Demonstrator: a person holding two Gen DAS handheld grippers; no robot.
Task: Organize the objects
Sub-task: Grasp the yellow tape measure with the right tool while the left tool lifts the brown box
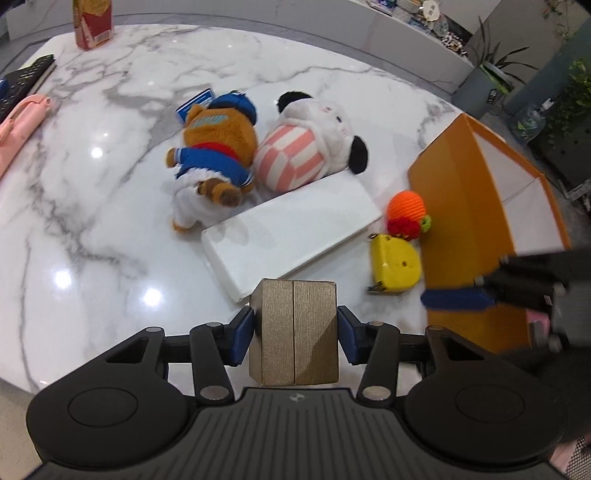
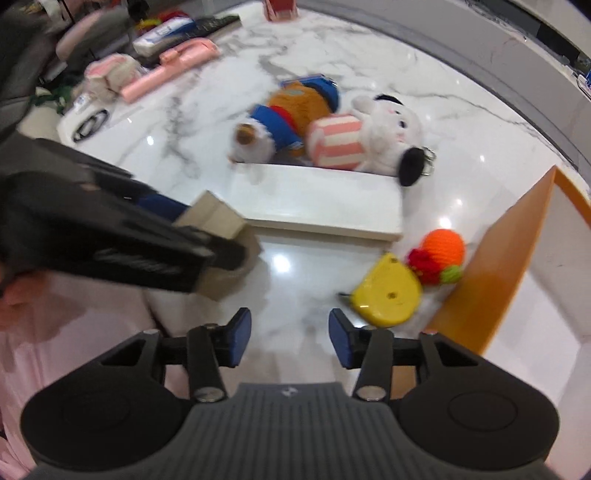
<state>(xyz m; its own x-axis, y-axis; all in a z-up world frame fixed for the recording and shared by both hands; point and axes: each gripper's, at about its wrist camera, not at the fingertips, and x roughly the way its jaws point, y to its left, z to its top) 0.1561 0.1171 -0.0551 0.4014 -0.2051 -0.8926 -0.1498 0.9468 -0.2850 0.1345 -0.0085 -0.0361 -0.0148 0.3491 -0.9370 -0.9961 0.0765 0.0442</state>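
My left gripper (image 1: 295, 332) is shut on a small gold box (image 1: 295, 332) and holds it above the marble table (image 1: 110, 184); it also shows in the right wrist view (image 2: 218, 225). My right gripper (image 2: 290, 338) is open and empty over the table, near a yellow tape measure (image 2: 386, 295). An orange box (image 1: 472, 221) stands open at the right. A white flat box (image 1: 291, 229), a brown plush bear in blue (image 1: 214, 155), a white plush dog (image 1: 317, 140) and an orange knitted fruit (image 1: 406, 210) lie in the middle.
A red carton (image 1: 92, 22), a black remote (image 1: 22, 81) and a pink item (image 1: 18, 125) sit at the table's left and far side. More pink items and a small plush (image 2: 110, 74) crowd the far left in the right wrist view.
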